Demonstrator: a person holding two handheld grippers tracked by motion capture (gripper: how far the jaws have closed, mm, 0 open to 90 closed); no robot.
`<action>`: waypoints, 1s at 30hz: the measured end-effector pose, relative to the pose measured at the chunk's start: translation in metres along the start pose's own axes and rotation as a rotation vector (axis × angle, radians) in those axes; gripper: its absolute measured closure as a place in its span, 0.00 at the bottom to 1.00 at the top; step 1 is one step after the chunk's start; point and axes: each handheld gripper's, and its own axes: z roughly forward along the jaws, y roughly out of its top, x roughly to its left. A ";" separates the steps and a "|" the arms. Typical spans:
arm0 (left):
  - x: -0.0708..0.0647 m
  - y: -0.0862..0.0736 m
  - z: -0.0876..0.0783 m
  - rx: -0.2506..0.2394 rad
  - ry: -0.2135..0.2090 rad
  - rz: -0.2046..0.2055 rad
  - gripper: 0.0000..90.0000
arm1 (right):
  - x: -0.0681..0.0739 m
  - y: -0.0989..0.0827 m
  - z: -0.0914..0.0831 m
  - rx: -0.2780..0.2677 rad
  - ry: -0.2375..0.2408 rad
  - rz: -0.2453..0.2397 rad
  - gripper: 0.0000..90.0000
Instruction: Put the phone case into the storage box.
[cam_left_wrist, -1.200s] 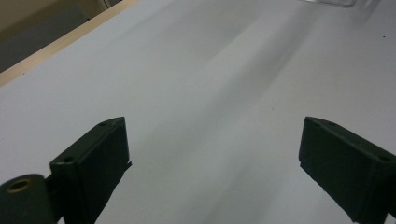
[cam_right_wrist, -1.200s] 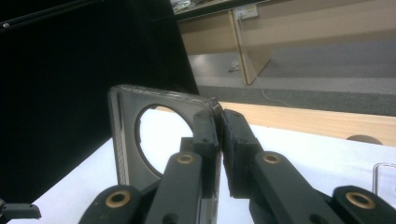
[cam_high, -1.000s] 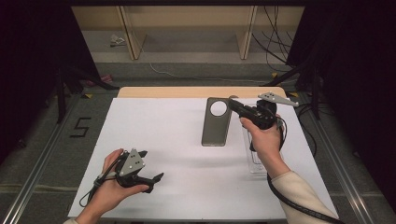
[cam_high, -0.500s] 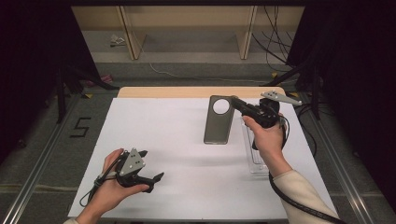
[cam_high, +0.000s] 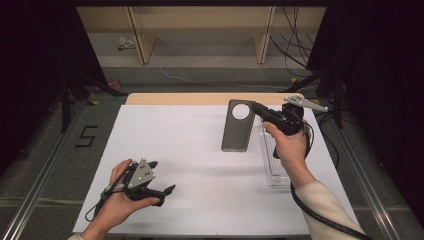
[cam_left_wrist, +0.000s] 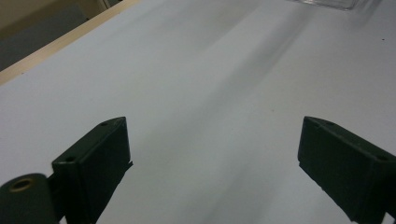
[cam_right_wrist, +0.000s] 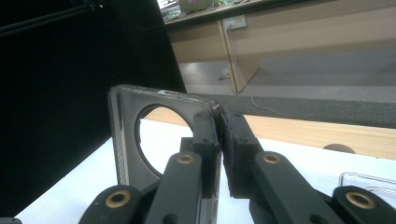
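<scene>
Grey see-through phone case (cam_high: 238, 126) with round camera hole pinched in right gripper (cam_high: 256, 108) jaws above white bench (cam_high: 190, 145), clear plastic tray (cam_high: 272, 165) just beside, left gripper (cam_high: 162, 177) jaws wide, holding nothing

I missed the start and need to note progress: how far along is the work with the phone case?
Done: the right gripper has its fingers shut on the top edge of the grey phone case and holds it lifted beside the clear tray.
In hand: carrying the case above the white table.
Left: setting it down somewhere. The left gripper rests open near the front edge, holding nothing.
</scene>
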 end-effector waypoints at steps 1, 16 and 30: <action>0.000 0.000 0.000 -0.001 -0.001 -0.001 0.10 | -0.001 0.000 -0.001 0.000 -0.002 0.002 0.94; 0.000 0.001 0.000 -0.001 -0.001 -0.001 0.10 | -0.009 0.006 -0.007 -0.022 -0.032 0.003 0.94; 0.000 0.000 -0.001 -0.004 0.000 -0.003 0.10 | -0.015 0.010 -0.010 -0.038 -0.058 -0.005 0.94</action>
